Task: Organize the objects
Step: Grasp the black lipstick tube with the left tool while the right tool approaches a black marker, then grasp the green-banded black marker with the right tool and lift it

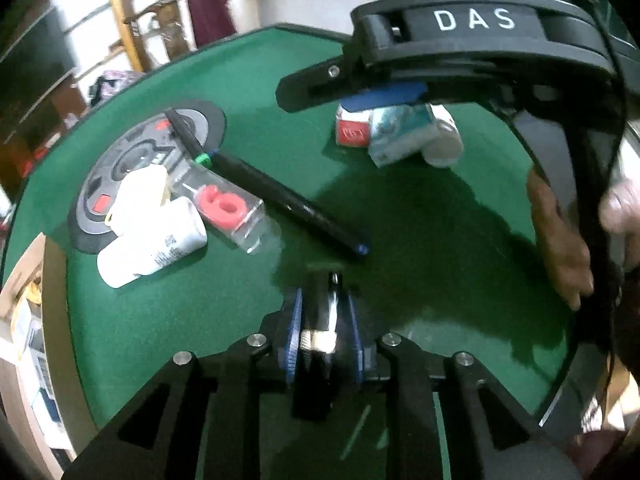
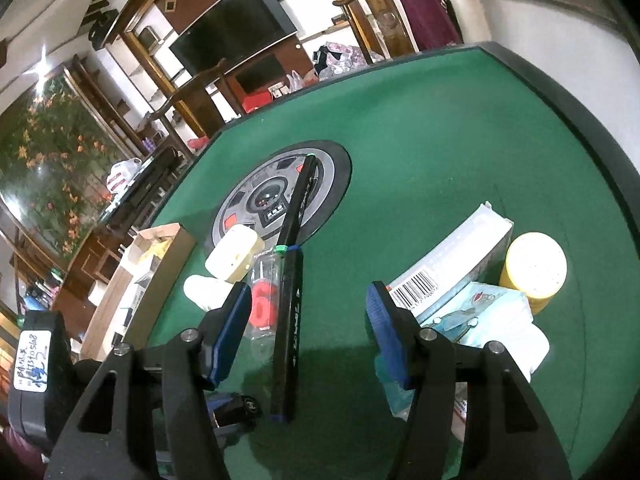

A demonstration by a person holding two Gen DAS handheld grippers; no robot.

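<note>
The right gripper stands wide open and empty, low over the green table, its jaws straddling the near black pen in the lower middle of the frame. The left gripper is nearly closed on a small dark, metal-tipped object that cannot be identified. Judged next: lower squarely, centre the pen between the pads, avoid the clear box touching its left, then close.
</note>
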